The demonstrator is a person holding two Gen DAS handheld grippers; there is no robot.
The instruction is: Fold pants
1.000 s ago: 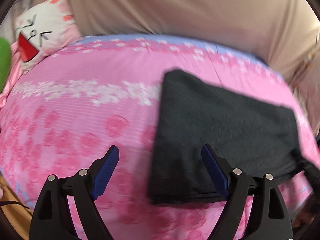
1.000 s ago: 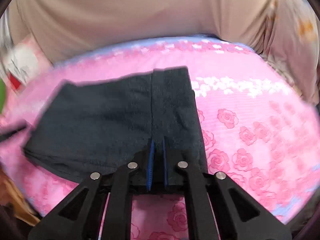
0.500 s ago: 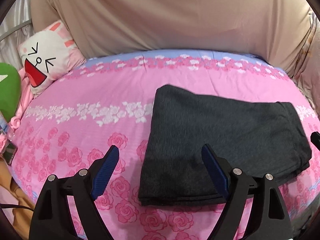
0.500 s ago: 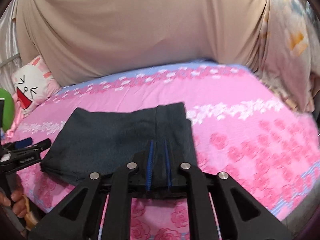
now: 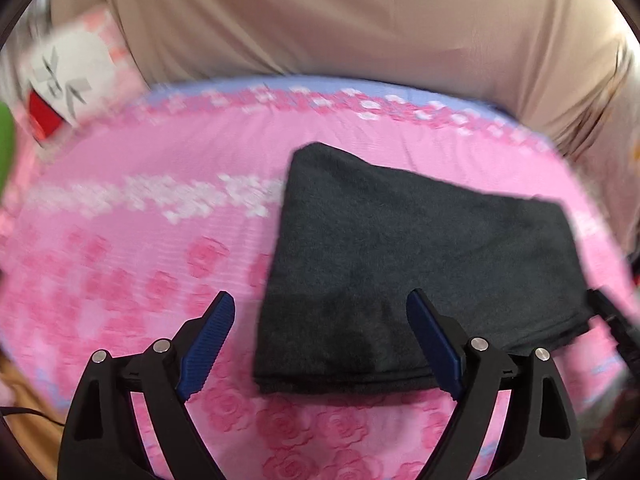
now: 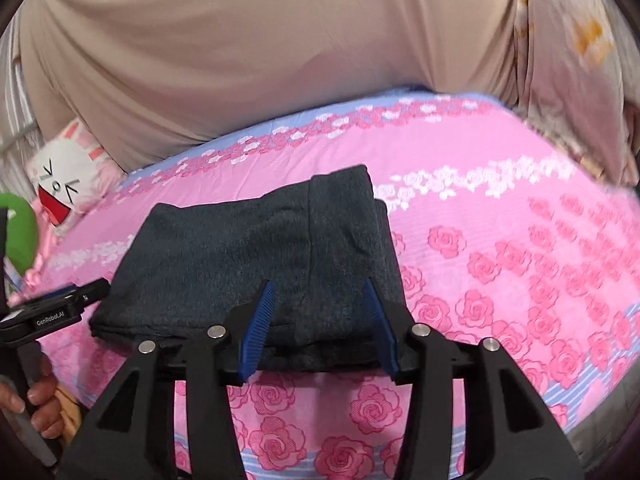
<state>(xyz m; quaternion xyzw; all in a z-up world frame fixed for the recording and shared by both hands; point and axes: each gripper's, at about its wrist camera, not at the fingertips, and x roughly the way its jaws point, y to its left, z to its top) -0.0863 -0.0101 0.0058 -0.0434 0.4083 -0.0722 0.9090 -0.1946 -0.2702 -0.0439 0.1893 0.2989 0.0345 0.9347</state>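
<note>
Two grippers, both letting go: folded dark pants (image 6: 256,264) lie flat on the pink rose bedsheet (image 6: 500,264). Right gripper (image 6: 318,320) is spreading open over the hem, left gripper (image 5: 320,340) gapes wide, gripping nothing.

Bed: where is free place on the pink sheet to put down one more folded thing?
The pink sheet lies bare to the right of the folded pants, out to the bed's right edge. Another bare patch lies between the pants and the cartoon pillow. The near edge is crowded by both grippers.
</note>
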